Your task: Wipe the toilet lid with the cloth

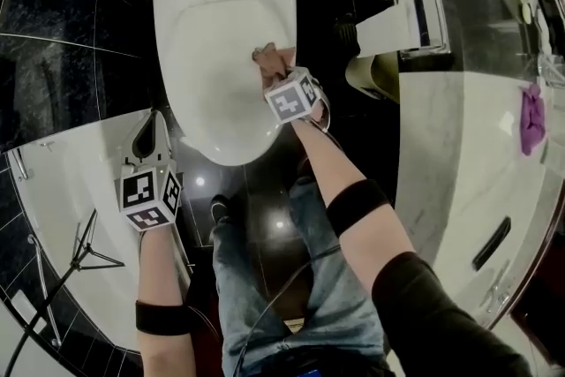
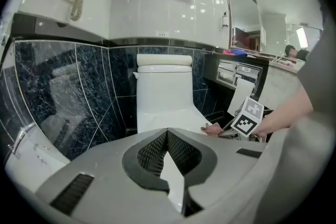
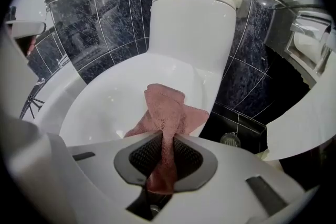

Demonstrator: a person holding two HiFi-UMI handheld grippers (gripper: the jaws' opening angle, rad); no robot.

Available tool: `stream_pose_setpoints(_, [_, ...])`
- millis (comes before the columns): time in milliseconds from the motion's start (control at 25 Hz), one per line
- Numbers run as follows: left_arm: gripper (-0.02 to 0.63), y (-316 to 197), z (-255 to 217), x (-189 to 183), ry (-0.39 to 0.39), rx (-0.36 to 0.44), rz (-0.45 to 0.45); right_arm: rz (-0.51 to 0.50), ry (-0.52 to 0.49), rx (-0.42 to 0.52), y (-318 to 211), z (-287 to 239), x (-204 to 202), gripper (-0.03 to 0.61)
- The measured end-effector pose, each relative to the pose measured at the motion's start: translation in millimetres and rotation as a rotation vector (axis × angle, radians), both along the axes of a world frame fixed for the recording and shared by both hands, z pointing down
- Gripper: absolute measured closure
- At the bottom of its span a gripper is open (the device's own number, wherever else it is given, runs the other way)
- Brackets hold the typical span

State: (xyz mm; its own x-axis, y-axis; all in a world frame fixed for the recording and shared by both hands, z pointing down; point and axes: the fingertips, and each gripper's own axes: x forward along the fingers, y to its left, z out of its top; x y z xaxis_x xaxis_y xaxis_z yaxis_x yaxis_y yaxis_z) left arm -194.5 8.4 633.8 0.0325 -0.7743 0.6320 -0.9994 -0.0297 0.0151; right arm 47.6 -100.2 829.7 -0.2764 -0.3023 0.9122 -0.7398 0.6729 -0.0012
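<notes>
holding the right gripper (image 1: 272,73) down on the toilet lid (image 1: 216,75), i see in its own view that the jaws are clamped on the pink cloth (image 3: 167,113). a bunched strip of the fabric runs up between the pads, and the rest fans out ahead of them. the cloth lies on the white lid, on its right side close to the rim, with the far corner reaching toward the edge beside the dark tiled floor (image 1: 265,190). in the head view the cloth shows only as a small pinkish clump at the gripper tip, near the tank end of the lid. the lid is down and looks glossy white; the tank (image 3: 197,13) stands behind it against the dark marbled wall tiles (image 3: 84,29).

the left gripper (image 1: 150,126) is off the toilet, low and to the left of the bowl's front, above the rim of the white bathtub (image 1: 62,216). its jaws are together with nothing gripped between them. it points toward the toilet.

on the right runs the pale marble bench (image 1: 468,146), with a purple rag (image 1: 532,119) lying on it, well apart from the work.
</notes>
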Motion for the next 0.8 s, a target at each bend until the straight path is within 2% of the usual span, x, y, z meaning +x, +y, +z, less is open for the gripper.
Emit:
stream_pose_setpoints(200, [0.614,-4.1,-13.4,6.1,-0.021,-0.011,-0.032,0.014,0.06,-0.08,-3.6,10.5,28.3,0.499])
stream_pose_setpoints(320, [0.614,-16.4,-16.6,1.3,-0.01,0.002,-0.035,0.008,0.027,-0.039,-12.2,-18.6,11.7,0.5])
stream_pose_setpoints(400, [0.614,-23.6,-16.0,-7.1,0.0,0.008,-0.034,-0.036,-0.067,-0.029,-3.3,-38.4,-35.3,0.499])
stream_pose_setpoints(560, [0.614,-46.9,-19.3,-29.7,-0.014,0.031,0.002,-0.151,-0.25,-0.009,14.6,-65.9,-162.4,0.499])
stream_pose_setpoints(680, [0.614,-64.5,-19.6,-51.6,-0.03,0.037,0.033,-0.226,-0.277,-0.041,33.4,-56.6,-242.1,0.499])
stream_pose_setpoints(800, [0.614,-77.0,-19.4,-73.8,-0.037,0.038,0.039,-0.283,-0.281,-0.096,48.0,-36.7,-296.6,0.499])
